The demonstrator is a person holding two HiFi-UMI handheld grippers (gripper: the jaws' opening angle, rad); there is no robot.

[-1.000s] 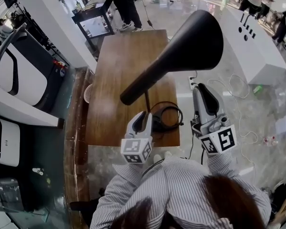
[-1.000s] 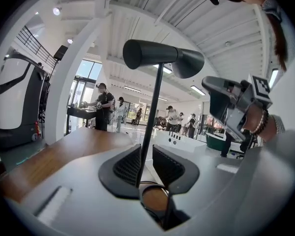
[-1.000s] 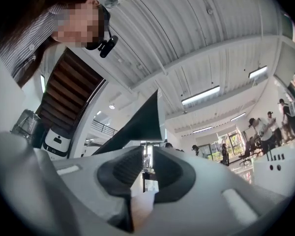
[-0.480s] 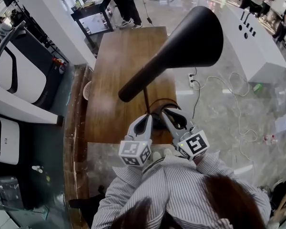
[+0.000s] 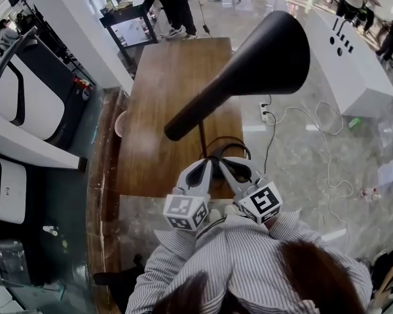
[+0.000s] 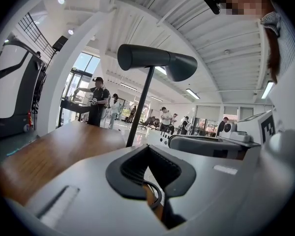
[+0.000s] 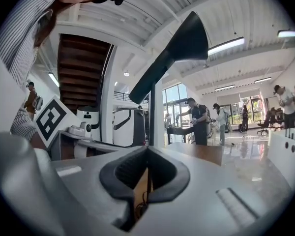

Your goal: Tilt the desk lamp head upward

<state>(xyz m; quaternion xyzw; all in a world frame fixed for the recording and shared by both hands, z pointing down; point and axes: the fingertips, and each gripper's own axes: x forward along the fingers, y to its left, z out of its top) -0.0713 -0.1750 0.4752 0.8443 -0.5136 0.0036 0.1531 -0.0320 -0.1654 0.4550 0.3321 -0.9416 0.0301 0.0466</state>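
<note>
Desk lamp head [image 5: 262, 54], a dark flared cone on a thin stem [image 5: 201, 139], hangs high over the right side of the wooden counter [image 5: 160, 97], its wide mouth reaching past the counter's right edge above the floor. The lamp stands close to the counter's near edge, toward the near right corner, with a black cable [image 5: 241, 150] looped beside its foot. A person in a striped shirt leans in from the near edge, both tools held low and converging on the foot of the stem, well below the head. The left tool [image 5: 207, 166] is clenched with nothing between its pads; in its own view the stem rises just beyond the tips, a little to their left. The right tool [image 5: 224, 163] also has its jaws drawn together, the stem lining up directly beyond their seam; whether the tips touch it cannot be told. From the left gripper view the head sits about level, its mouth dipping slightly. On that reading the tilt is not yet made: neither tool is on the head. The whole job appears to remain: perhaps steadying the lamp low down, then getting a tool up to the head and swinging its mouth upward.
</note>
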